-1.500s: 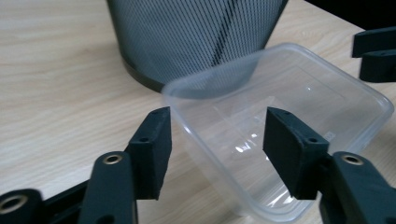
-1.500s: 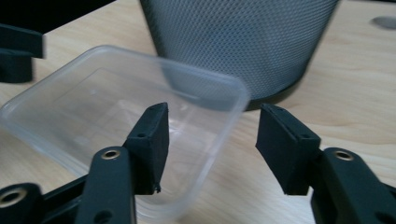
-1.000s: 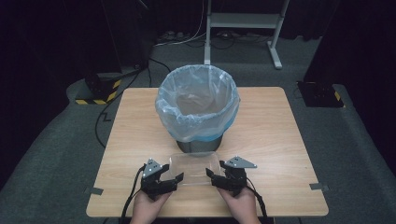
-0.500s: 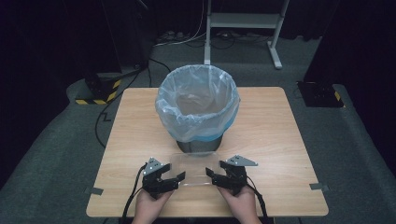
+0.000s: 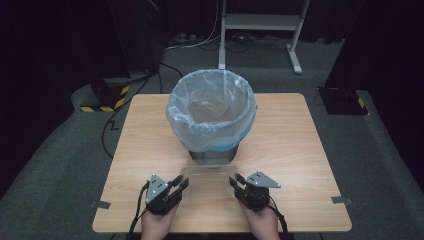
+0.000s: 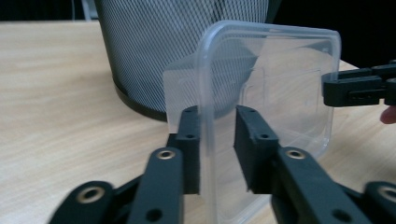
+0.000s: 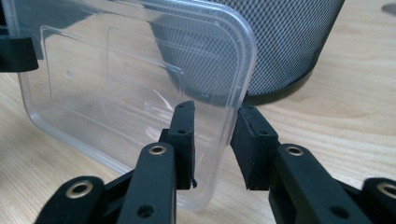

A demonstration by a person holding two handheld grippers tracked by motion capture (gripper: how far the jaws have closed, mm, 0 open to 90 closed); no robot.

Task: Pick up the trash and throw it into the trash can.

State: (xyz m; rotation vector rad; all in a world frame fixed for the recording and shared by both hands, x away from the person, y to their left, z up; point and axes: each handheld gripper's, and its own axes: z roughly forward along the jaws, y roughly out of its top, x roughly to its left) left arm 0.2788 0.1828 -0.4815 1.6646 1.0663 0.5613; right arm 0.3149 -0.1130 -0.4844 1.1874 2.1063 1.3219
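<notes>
A clear plastic container stands on edge just above the table, in front of the bin and between my two grippers. In the left gripper view my left gripper has its jaws closed on one short side of the container, with the right gripper at the far side. In the right gripper view my right gripper has the other short side of the container between its jaws. In the high view my left gripper and right gripper face each other near the table's front edge.
A black mesh bin lined with a pale blue bag stands mid-table, close behind the container. The wooden table has bare surface on both sides of the bin. A metal stand and cables lie on the floor beyond.
Both grippers and the container between them have hardly moved, and the jaws hold as before.
</notes>
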